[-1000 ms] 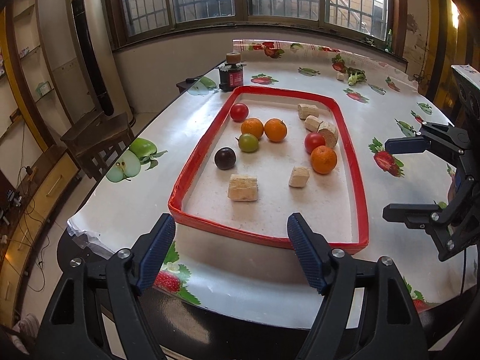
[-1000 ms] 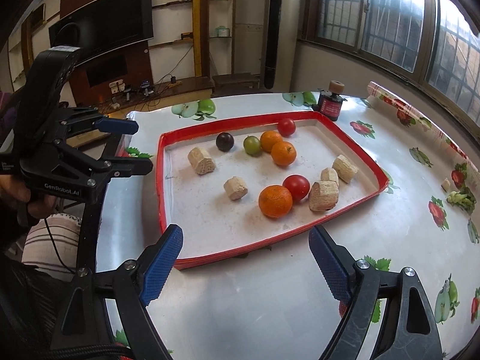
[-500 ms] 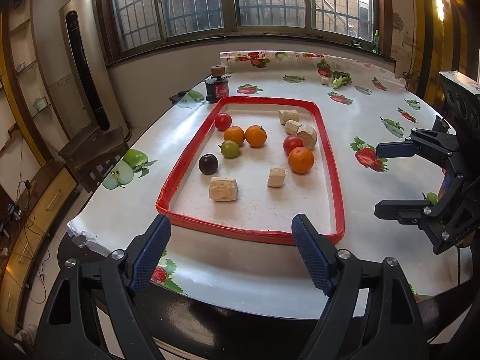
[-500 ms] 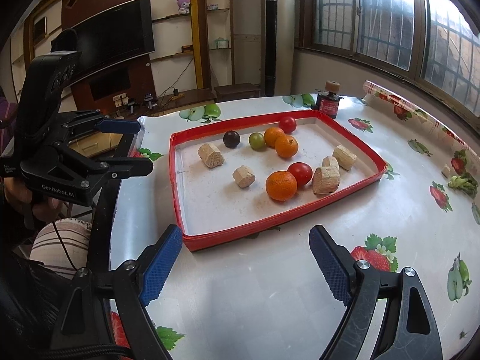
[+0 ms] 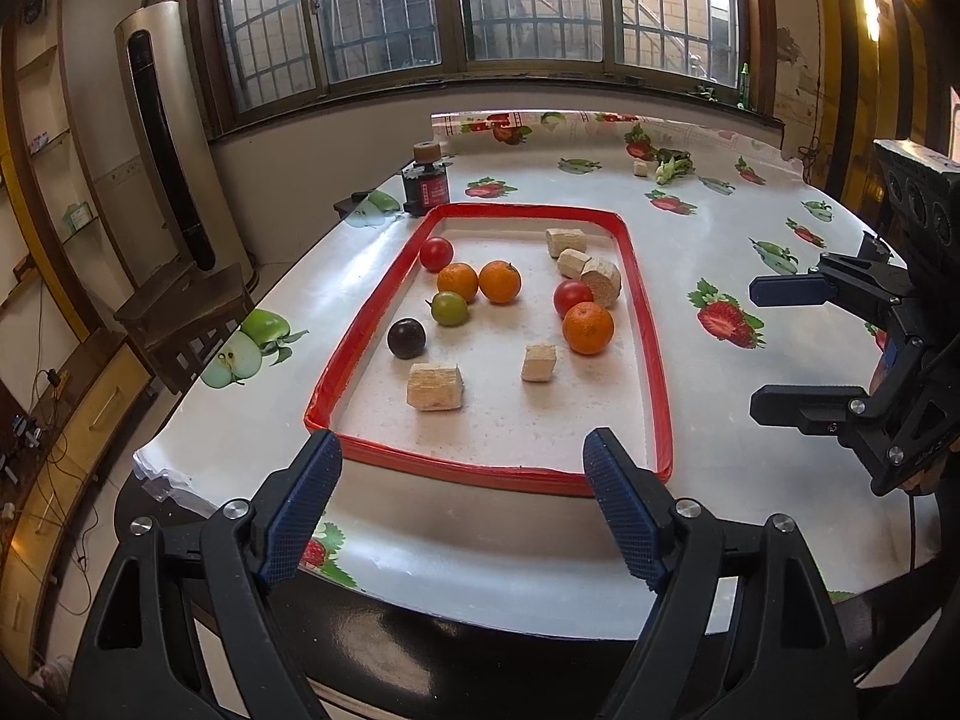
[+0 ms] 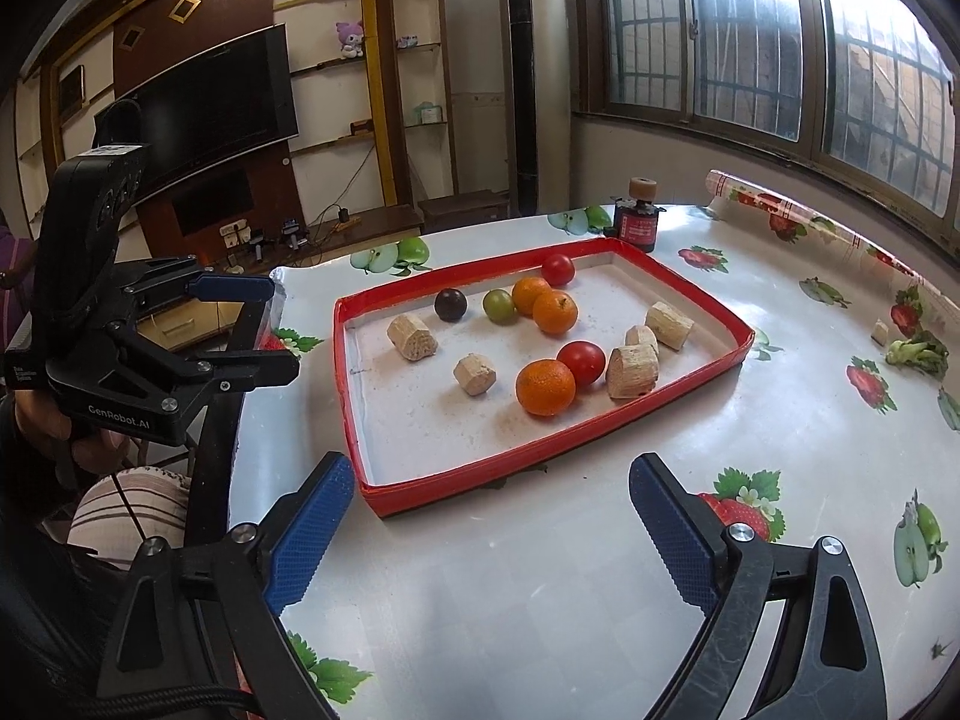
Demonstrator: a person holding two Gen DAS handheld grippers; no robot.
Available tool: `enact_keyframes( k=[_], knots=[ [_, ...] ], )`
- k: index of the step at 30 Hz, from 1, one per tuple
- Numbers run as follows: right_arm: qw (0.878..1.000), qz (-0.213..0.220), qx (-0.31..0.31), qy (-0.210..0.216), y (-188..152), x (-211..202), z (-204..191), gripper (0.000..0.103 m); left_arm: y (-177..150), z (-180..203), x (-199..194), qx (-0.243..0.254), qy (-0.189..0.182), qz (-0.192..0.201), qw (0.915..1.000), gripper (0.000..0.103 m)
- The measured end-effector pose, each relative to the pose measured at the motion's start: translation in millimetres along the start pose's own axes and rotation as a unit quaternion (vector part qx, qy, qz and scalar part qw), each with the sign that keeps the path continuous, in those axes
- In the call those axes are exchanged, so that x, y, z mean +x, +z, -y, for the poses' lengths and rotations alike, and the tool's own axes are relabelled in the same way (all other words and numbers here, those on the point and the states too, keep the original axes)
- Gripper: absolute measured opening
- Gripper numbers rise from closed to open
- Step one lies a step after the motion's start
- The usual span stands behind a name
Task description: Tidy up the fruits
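Note:
A red-rimmed tray [image 5: 651, 348] [image 6: 540, 468] lies on the fruit-print table. In it are three oranges [image 5: 588, 328] [image 5: 499, 281] [image 5: 457, 282], two red tomatoes [image 5: 572, 297] [image 5: 436, 253], a green fruit [image 5: 450, 308], a dark plum [image 5: 406, 338] and several beige chunks [image 5: 434, 387]. My left gripper [image 5: 462, 456] [image 6: 273, 327] hovers open before the tray's near rim, holding nothing. My right gripper [image 6: 492, 471] [image 5: 757, 351] hangs off the tray's corner; its jaws are opening, with nothing between them.
A dark jar with a cork lid [image 5: 427, 180] [image 6: 637, 222] stands just beyond the tray. A green vegetable scrap [image 6: 918, 354] lies near the far table edge. A wooden chair [image 5: 180, 312] stands left of the table. A person's striped knee [image 6: 126, 510] shows below the left gripper.
Both grippers have drawn back a little from the tray, which now sits farther off in both views. Both pairs of jaws stand slightly wider. The fruit has not moved.

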State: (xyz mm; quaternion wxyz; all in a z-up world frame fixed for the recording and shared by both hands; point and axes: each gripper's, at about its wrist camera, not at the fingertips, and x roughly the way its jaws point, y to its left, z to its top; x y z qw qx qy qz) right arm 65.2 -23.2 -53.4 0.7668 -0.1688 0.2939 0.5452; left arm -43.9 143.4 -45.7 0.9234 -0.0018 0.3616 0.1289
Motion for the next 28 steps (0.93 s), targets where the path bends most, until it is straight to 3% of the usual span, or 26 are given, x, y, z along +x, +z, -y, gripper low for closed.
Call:
enact_keyframes(
  k=[7, 28],
  knots=[
    [1.000, 0.005, 0.006, -0.001, -0.2, -1.8, 2.1, 0.094, 0.9, -0.2, -3.8, 0.004, 0.015, 0.022, 0.9996, 0.083],
    [1.000, 0.000, 0.008, -0.005, -1.9, 1.6, 2.6, 0.094, 0.9, -2.4, -4.1, 0.004, 0.007, 0.022, 0.9997, 0.083]
  ],
)
